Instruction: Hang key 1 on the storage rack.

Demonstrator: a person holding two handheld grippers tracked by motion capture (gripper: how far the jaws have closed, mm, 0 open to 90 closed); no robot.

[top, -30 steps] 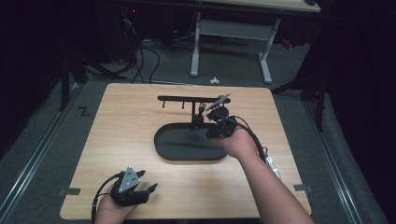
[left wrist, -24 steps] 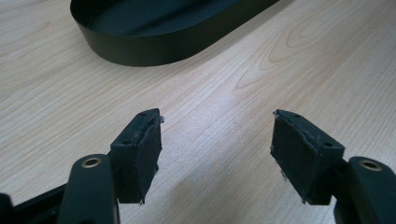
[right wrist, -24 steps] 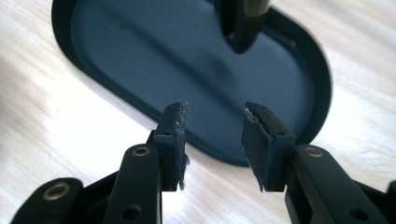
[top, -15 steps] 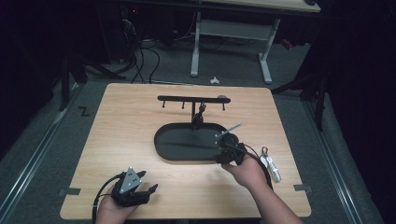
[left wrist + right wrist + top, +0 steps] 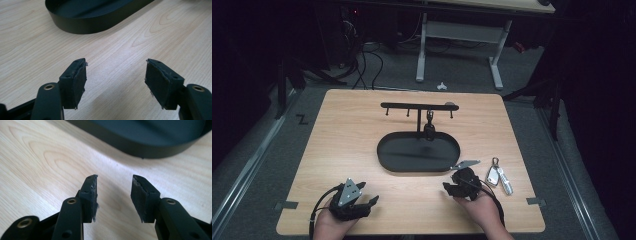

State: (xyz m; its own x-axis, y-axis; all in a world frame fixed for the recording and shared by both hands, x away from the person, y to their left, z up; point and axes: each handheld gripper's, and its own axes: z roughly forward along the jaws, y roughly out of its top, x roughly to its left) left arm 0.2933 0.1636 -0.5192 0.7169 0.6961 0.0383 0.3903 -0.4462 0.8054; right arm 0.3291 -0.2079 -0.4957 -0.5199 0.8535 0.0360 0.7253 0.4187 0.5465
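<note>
Dark floor and cables surround the pale wooden tabletop [image 5: 362, 130] in the high view, where a black oval metal tray [image 5: 418, 153] sits mid-table; the silver key fob [image 5: 499, 178] lies just right of the right tool [image 5: 458, 183], the left tool [image 5: 359, 202] near-left. Left gripper view: jaws wide apart, empty, tray [image 5: 82, 23] beyond. Right gripper view: jaws have just been opening, nothing between, tray [image 5: 140, 147] ahead.

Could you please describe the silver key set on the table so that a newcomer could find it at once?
Start at the black oval tray in the middle of the wooden table. Just off the tray's right end, beside the right gripper, lies the key set flat on the wood. It is the one pale, shiny item among black things.
</note>
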